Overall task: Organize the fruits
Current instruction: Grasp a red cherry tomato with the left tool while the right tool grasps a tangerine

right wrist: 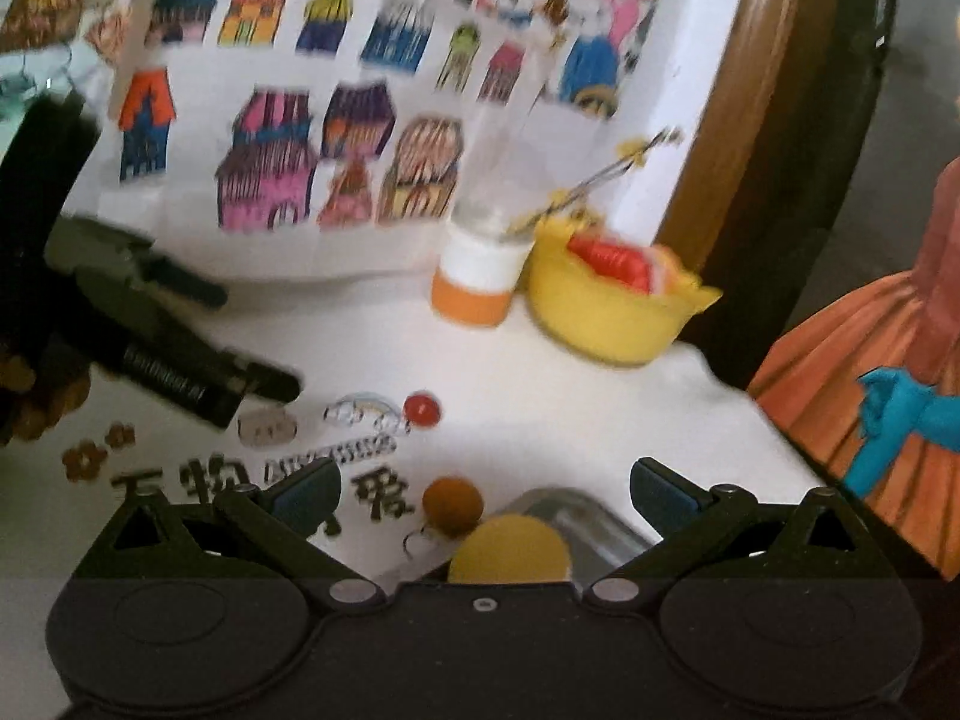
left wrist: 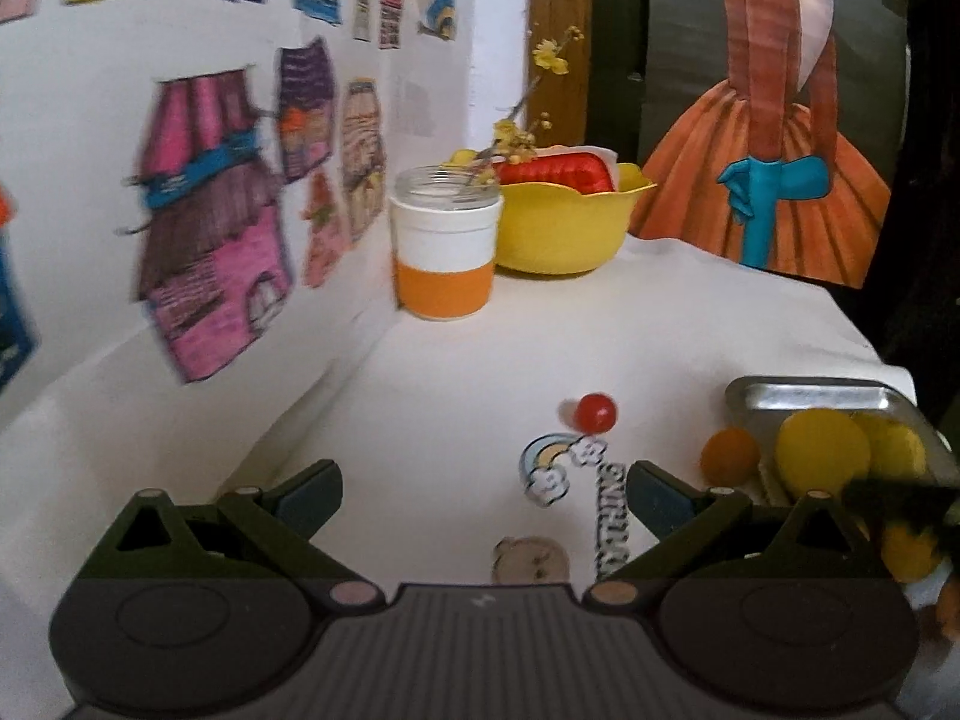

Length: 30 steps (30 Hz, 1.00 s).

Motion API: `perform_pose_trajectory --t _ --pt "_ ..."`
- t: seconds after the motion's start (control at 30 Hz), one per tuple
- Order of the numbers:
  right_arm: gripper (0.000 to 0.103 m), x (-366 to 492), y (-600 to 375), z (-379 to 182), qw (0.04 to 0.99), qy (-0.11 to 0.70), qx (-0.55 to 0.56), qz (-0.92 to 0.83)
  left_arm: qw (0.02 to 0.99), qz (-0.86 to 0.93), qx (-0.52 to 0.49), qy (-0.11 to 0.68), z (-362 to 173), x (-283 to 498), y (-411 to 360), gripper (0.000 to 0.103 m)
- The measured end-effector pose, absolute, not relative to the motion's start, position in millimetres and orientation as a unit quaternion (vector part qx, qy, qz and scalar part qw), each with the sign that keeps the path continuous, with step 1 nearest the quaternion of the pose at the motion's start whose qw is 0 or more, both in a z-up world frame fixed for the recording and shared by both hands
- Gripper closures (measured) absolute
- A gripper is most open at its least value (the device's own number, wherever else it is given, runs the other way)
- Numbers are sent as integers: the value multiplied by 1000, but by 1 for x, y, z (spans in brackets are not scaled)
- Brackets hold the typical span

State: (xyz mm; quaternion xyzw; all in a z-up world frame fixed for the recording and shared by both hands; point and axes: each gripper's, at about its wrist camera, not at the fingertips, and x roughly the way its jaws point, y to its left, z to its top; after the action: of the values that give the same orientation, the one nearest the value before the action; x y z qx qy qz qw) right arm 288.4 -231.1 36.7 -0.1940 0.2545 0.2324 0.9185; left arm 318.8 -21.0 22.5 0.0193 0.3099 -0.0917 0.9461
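Note:
In the left wrist view my left gripper [left wrist: 483, 489] is open over the white tablecloth, with nothing between its fingers. A small red fruit [left wrist: 596, 412] lies just beyond it. To the right, a small orange fruit [left wrist: 729, 455] sits beside a metal tray [left wrist: 810, 396] holding yellow round fruits [left wrist: 822, 450]. In the right wrist view my right gripper [right wrist: 486, 486] is open above the tray [right wrist: 588, 516], with a yellow fruit [right wrist: 510, 549] low between its fingers. The orange fruit [right wrist: 453, 504] and red fruit [right wrist: 422, 410] lie on the cloth. The left gripper [right wrist: 252, 339] reaches in from the left.
A yellow bowl [left wrist: 564, 222] with a red object in it and a white-and-orange jar [left wrist: 444, 252] with yellow flower stems stand at the back by the wall. Drawings cover the wall on the left. A painted figure in an orange dress [left wrist: 780, 180] stands at the table's right edge.

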Motion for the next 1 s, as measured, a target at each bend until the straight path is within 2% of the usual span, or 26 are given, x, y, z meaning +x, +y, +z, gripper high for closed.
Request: perform_pose_trajectory --t 0.27,0.47,0.73,0.8,0.87,1.0 --pt "2 315 -212 18 897 294 -204 258 946 -119 25 300 5 348 -42 1" --pt "16 326 -202 9 888 310 -208 270 942 -127 15 312 -4 362 -49 1" --pt "34 335 -197 5 883 321 -221 263 940 -137 -4 312 -7 375 -52 17" --pt "44 339 -196 2 880 329 -222 262 939 -140 -10 315 -8 378 -52 22" --pt "49 341 -195 -1 876 338 -219 266 937 -145 -14 317 -11 379 -53 24" --pt "52 342 -192 -3 873 340 -232 260 936 -153 -14 318 -11 379 -55 35"
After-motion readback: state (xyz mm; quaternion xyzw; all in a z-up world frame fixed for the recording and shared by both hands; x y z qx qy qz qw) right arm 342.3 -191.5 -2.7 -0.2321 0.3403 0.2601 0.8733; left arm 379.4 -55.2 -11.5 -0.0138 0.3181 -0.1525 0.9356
